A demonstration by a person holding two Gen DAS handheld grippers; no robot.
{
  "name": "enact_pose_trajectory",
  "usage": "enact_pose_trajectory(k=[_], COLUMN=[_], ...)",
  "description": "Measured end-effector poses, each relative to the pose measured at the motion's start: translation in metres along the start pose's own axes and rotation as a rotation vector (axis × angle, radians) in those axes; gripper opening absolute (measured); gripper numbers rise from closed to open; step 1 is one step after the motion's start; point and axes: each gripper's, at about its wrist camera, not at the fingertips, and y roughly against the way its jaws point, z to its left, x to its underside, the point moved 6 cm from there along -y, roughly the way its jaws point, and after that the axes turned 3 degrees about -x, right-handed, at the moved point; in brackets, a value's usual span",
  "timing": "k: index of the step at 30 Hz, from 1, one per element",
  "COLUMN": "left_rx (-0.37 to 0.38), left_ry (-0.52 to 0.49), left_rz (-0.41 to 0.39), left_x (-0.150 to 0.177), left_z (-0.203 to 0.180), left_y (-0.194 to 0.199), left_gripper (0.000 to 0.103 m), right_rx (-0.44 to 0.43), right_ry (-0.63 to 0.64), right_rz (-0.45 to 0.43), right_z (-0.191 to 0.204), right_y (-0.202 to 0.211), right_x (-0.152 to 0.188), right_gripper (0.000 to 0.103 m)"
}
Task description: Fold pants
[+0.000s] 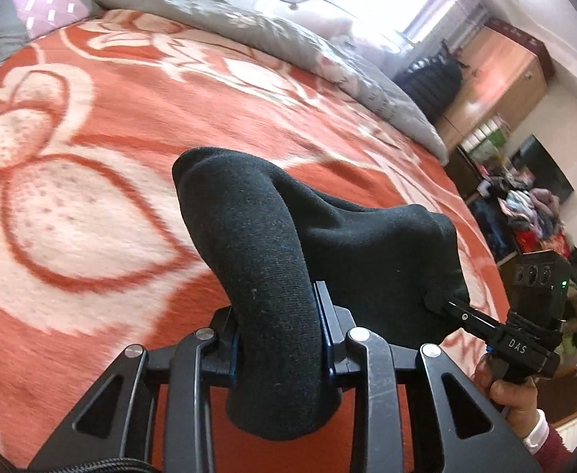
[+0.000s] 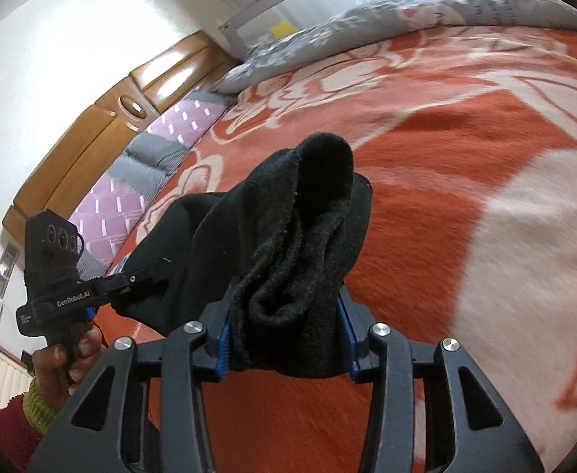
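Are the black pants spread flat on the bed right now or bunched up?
Bunched up. The black pants hang in thick gathered rolls, clamped by the left tongs and right tongs, lifted off the orange blanket.

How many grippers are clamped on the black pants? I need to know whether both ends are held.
2. The left gripper grips one bunched end of the black knit pants; the right gripper grips the other end. Both ends are raised above the orange-and-cream floral blanket.

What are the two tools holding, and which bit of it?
Both the left tool and the right tool pinch bunched edges of the black pants; which part cannot be told.
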Motion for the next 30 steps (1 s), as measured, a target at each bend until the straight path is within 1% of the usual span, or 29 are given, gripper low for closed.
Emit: enact_pose_trajectory(k=[2,6,9,10,11,12,13,14,16,18,21,25,27,30], left_rx=[-0.016,-0.050,-0.075,-0.089,-0.095,-0.093,-0.093,-0.097,-0.132,-0.144,-0.149,-0.179,-0.192,-0.208], left_ry=[0.029,0.052,0.067,0.070,0.074,0.084,0.094,0.104,0.102,0.111,0.126,0.116,0.107,0.097], left_rz=[0.003,0.013,0.045,0.057,0.061,0.060,0.057,0.055,0.052,0.048,0.047,0.038,0.040,0.042], left_x=[0.000,0.009,0.020,0.025,0.028,0.032,0.035,0.038,0.043,0.046,0.048,0.051,0.051,0.051], left_z=[0.016,0.043,0.060,0.066,0.070,0.075,0.078,0.082,0.088,0.093,0.094,0.090,0.086,0.082], left_y=[0.001,-0.002,-0.009,-0.013,-0.014,-0.016,-0.017,-0.017,-0.017,-0.015,-0.011,-0.002,-0.001,-0.002], left_gripper=[0.029,0.029,0.029,0.032,0.035,0.043,0.049,0.052,0.062,0.069,0.070,0.072,0.073,0.074], right_rx=[-0.016,-0.033,-0.014,0.017,0.047,0.076,0.082,0.082,0.077,0.070,0.062,0.067,0.070,0.071], right_ry=[0.002,0.003,0.007,0.007,0.008,0.006,0.001,-0.006,-0.032,-0.054,-0.069,-0.090,-0.095,-0.098], right_rz=[0.028,0.079,0.136,0.157,0.169,0.176,0.176,0.172,0.159,0.150,0.136,0.114,0.110,0.108], right_z=[0.003,0.006,0.002,-0.002,-0.007,-0.013,-0.017,-0.021,-0.031,-0.038,-0.041,-0.044,-0.046,-0.045], right_y=[-0.016,-0.040,-0.057,-0.062,-0.065,-0.067,-0.067,-0.066,-0.062,-0.057,-0.050,-0.042,-0.040,-0.039], right_x=[-0.001,0.002,0.010,0.013,0.015,0.018,0.019,0.020,0.021,0.022,0.025,0.024,0.025,0.025], right_gripper=[0.044,0.044,0.047,0.051,0.052,0.056,0.059,0.060,0.067,0.071,0.073,0.075,0.075,0.075])
